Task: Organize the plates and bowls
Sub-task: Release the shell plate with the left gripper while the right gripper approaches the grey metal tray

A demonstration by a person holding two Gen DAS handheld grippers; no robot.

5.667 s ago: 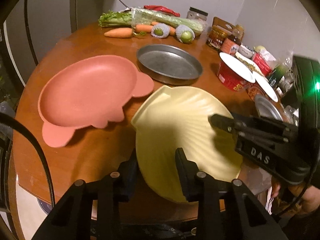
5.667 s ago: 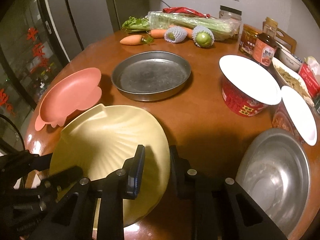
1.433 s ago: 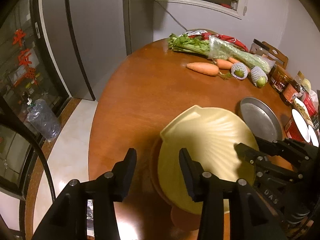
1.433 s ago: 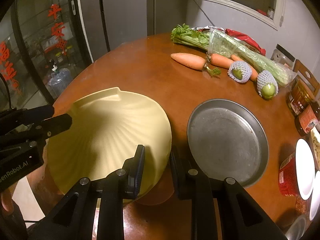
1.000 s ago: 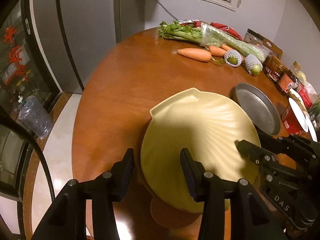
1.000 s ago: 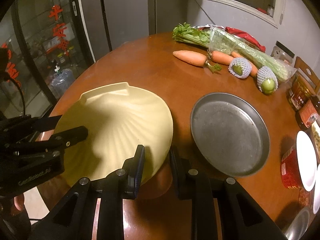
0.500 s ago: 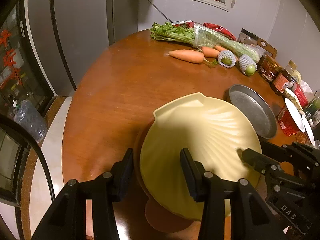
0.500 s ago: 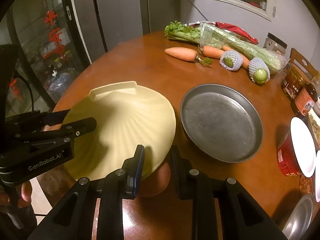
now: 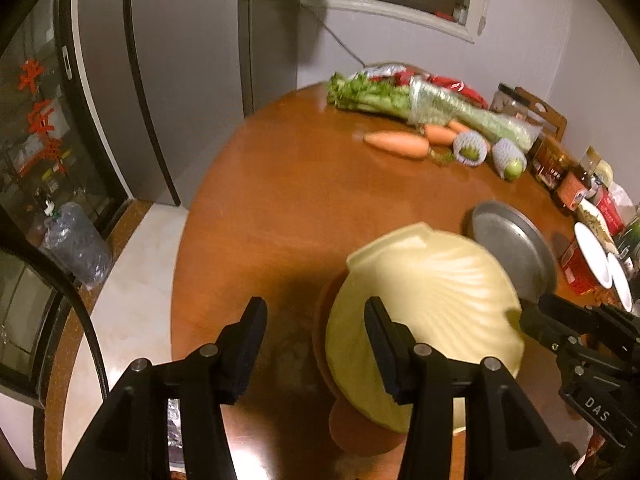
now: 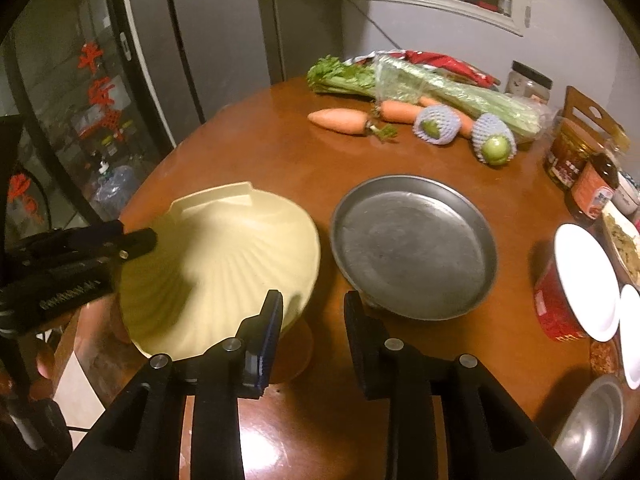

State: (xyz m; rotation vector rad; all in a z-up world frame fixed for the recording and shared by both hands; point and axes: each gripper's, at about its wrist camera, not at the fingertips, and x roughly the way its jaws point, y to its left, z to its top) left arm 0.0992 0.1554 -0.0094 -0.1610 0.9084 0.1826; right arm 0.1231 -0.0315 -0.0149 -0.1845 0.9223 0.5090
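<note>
Round wooden table point(image 9: 280, 200), reddish-brown and glossy, before me. Pale tiled floor point(image 9: 132, 280) beneath. Grey panelled wall point(image 9: 192, 60) behind; white wall point(image 10: 560, 52) to my right. White window sill point(image 9: 384, 10) above. Glass door point(image 10: 72, 100) bearing red paper cuttings. Dim, warm light.

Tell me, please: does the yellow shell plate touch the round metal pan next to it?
Apart. In the right wrist view a strip of brown table separates the yellow shell plate from the round metal pan.

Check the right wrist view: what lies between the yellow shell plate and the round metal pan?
Only a narrow strip of bare wooden table separates the yellow shell plate from the metal pan.
</note>
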